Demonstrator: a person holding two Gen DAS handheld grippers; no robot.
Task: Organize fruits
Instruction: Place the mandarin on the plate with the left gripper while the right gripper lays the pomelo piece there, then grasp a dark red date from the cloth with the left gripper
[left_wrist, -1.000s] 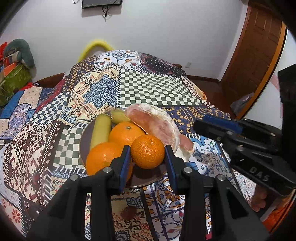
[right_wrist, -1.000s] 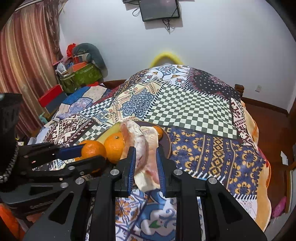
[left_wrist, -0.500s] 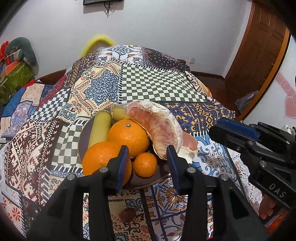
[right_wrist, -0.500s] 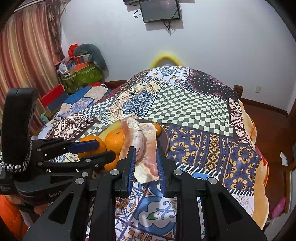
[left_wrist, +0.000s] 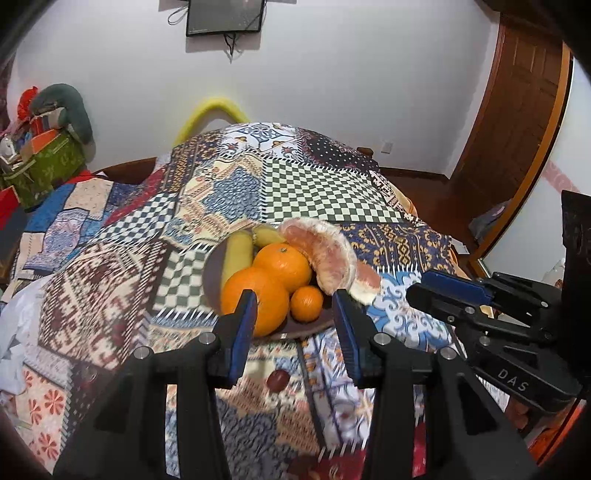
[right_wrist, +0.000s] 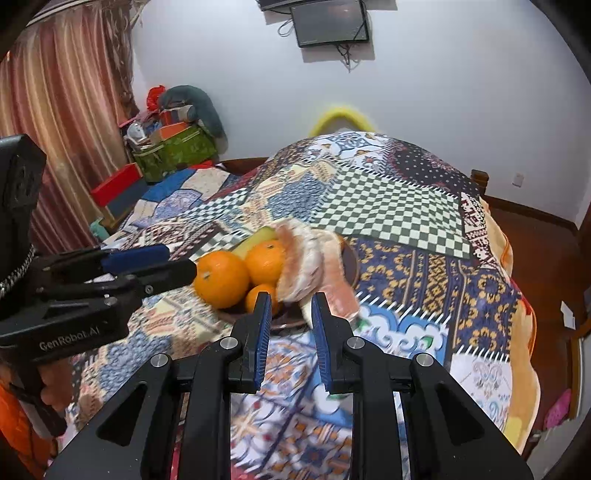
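A bed covered with a patchwork quilt of checks, florals and geometric prints fills both views. On the quilt near its front sits a dark round plate that carries all the fruit.

Largest on the plate are the peeled pomelo segments, pink flesh in pale membrane; they lie on the plate's right side and overhang its rim toward the right. To their left are two large oranges: the front orange at the plate's near edge, and the rear orange touching it from behind and leaning against the pomelo. Behind these lies a yellow-green banana along the plate's left side, with a second stubby yellow-green fruit beside its far end. A small mandarin sits at the front, tucked between the front orange and the pomelo.

The left claw hangs just in front of the plate with its blue-padded jaws spread wide and nothing between them; the mandarin shows through the gap, beyond the tips. The right claw is at the plate's near right edge, its jaws parted and holding nothing, its tips just short of the pomelo's lower end.

A small dark red round object lies on the quilt below the plate; it is too blurred to identify.
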